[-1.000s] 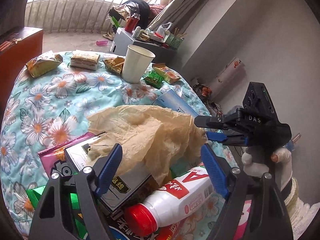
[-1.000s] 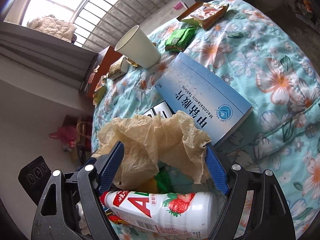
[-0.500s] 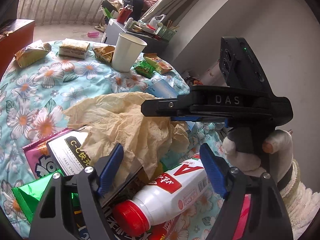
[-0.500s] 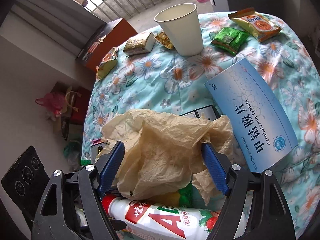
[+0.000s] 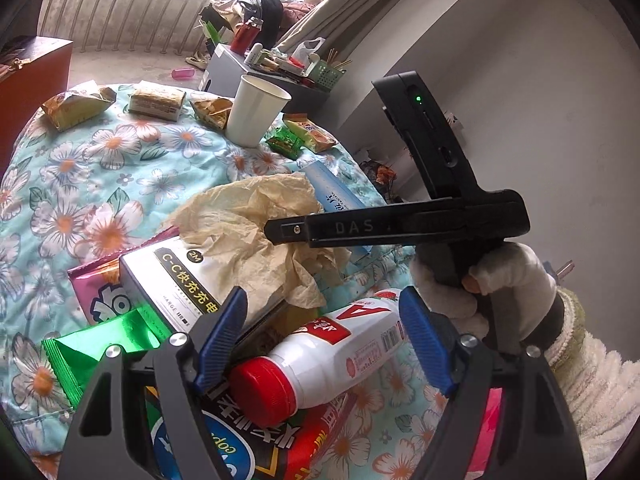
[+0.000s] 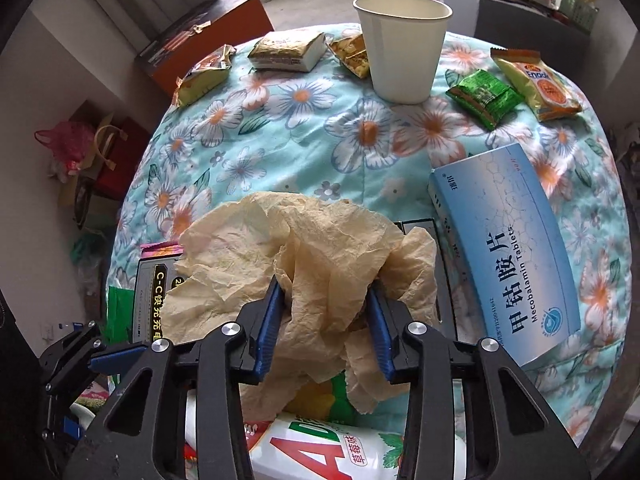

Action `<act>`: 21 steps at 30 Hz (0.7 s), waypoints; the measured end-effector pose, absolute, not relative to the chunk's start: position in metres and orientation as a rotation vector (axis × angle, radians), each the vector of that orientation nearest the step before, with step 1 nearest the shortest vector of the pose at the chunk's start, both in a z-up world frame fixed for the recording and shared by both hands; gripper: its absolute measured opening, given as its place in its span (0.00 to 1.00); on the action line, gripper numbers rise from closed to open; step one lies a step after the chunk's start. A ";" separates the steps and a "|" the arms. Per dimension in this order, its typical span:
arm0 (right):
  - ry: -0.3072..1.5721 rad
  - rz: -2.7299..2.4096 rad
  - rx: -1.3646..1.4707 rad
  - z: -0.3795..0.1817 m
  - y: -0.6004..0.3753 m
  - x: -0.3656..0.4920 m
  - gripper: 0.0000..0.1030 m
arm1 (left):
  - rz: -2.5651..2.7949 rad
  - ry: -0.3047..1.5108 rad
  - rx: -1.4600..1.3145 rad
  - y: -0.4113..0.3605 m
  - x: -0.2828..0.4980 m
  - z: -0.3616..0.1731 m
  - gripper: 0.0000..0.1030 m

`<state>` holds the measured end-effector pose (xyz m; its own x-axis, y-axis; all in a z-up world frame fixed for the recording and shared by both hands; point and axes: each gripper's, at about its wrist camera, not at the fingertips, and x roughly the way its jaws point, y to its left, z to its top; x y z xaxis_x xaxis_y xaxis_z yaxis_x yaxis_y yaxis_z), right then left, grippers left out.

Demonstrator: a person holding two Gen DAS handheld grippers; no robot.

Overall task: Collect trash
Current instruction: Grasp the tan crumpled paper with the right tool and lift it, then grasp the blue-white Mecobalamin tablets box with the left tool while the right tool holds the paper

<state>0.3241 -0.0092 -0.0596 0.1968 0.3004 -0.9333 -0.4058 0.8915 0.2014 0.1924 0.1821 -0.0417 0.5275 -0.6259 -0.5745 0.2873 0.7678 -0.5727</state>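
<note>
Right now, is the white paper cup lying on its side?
No, the white paper cup stands upright, mouth open upward, on the floral cloth beside the green snack packet.

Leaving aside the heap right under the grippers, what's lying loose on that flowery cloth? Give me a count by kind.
Paper cup: 1
Snack packets: 5
Blue tablet box: 1
Total: 7
</note>
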 end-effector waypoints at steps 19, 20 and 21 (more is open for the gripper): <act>1.009 0.513 0.375 0.012 -0.145 0.289 0.03 | -0.510 0.758 -0.358 0.177 0.144 -0.009 0.74; 0.997 0.506 0.400 0.012 -0.157 0.285 0.03 | -0.506 0.759 -0.360 0.176 0.145 -0.008 0.74; 0.986 0.497 0.423 0.012 -0.167 0.280 0.03 | -0.504 0.764 -0.366 0.175 0.146 -0.007 0.74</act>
<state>0.2805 -0.1674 0.0118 0.4582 0.5745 -0.6782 -0.2042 0.8107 0.5487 0.1465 0.1747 -0.0065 0.6142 -0.5552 -0.5609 0.2978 0.8212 -0.4868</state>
